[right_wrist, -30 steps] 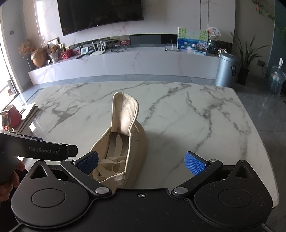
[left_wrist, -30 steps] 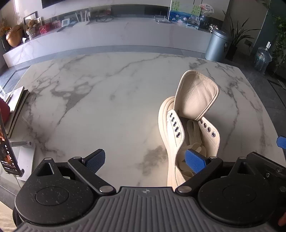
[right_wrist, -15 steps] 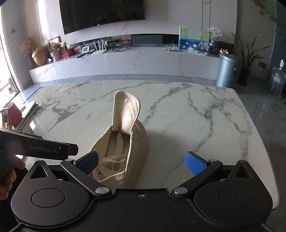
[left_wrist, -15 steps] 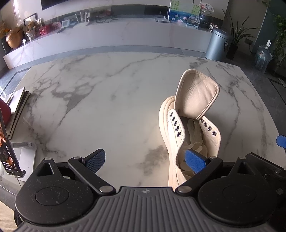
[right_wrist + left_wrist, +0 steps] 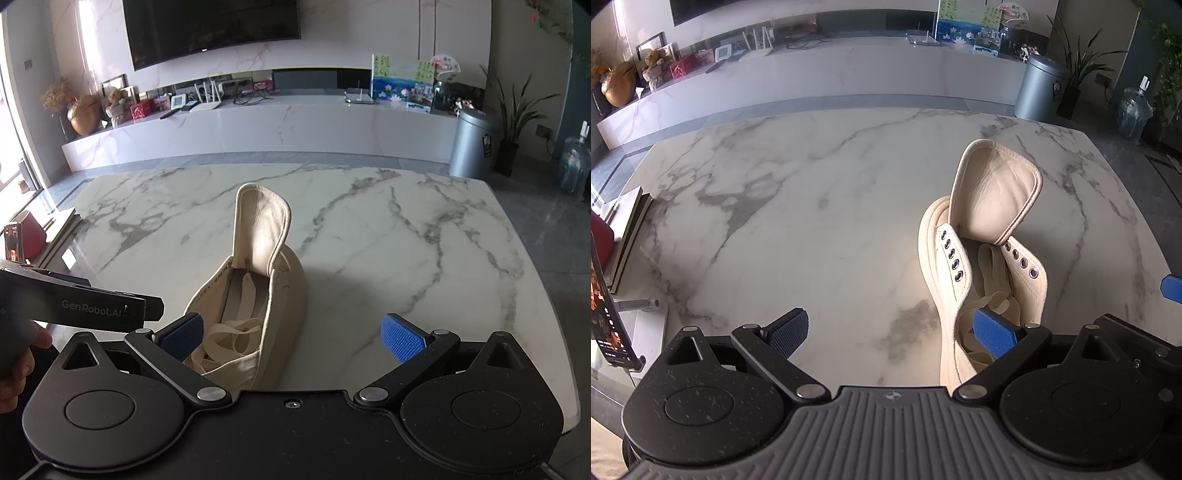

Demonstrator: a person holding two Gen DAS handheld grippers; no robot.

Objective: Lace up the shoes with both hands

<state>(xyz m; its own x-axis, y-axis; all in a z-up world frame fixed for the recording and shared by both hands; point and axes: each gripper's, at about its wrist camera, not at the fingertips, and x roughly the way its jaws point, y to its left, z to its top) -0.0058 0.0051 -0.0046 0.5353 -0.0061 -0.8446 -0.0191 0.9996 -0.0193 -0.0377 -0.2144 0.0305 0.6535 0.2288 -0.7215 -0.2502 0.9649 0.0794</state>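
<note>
Left wrist view shows almost nothing changed over the last second: both grippers, left gripper (image 5: 892, 328) and right gripper (image 5: 291, 334), hover spread apart and empty above the shoe (image 5: 982, 266) on the table (image 5: 812, 221), its lace (image 5: 236, 332) loose inside, eyelets bare.

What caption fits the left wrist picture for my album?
Open left hand-held gripper hovers beside an unlaced cream shoe, tongue up, on a marble table.

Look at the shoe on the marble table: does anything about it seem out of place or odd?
Yes. The cream shoe has its tongue flipped up and standing upright, its eyelets are empty, and the lace lies bundled loose inside the shoe instead of threaded.
</note>
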